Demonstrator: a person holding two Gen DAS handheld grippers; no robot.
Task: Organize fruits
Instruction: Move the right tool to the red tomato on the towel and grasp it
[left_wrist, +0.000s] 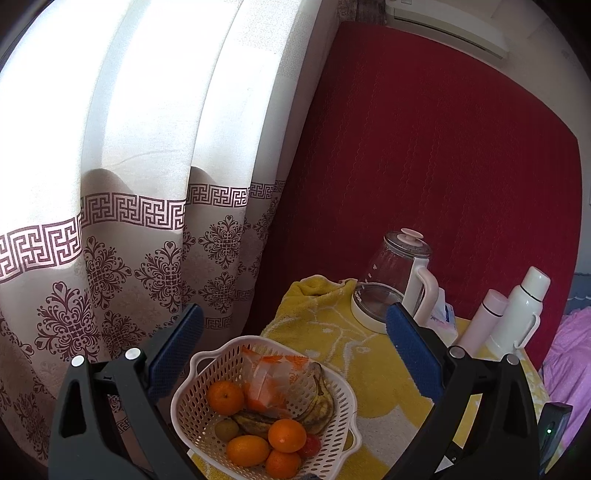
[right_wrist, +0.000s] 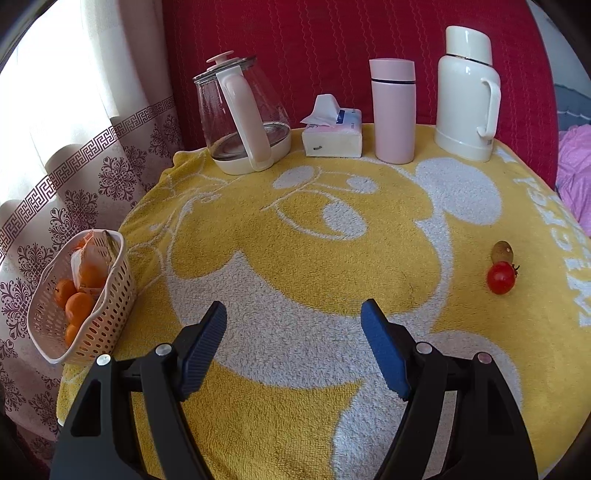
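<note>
Two small fruits lie loose on the yellow towel (right_wrist: 295, 229) near its right edge: a red tomato (right_wrist: 501, 277) and, touching it on the far side, a brownish-green fruit (right_wrist: 502, 251) we cannot name. Most of the fruit sits in the white basket (left_wrist: 207, 373) at the towel's left edge, next to the curtain (left_wrist: 110, 221). In it we see four oranges (left_wrist: 225, 397), two blackened bananas (left_wrist: 320, 398), a green fruit (left_wrist: 226, 429), a second tomato (left_wrist: 309, 445) and a clear bag (left_wrist: 273, 380) printed in orange.

Our left gripper (left_wrist: 295, 336) hangs above the basket with its blue pads wide apart, holding nothing. Our right gripper (right_wrist: 293, 321) hovers over the middle of the towel, jaws also spread and empty, well apart from the loose tomato.

Along the back of the towel, against the red cloth (right_wrist: 332, 37), stand a glass kettle (right_wrist: 240, 114), a tissue pack (right_wrist: 332, 136), a pink flask (right_wrist: 393, 110) and a white thermos (right_wrist: 466, 96), left to right.
</note>
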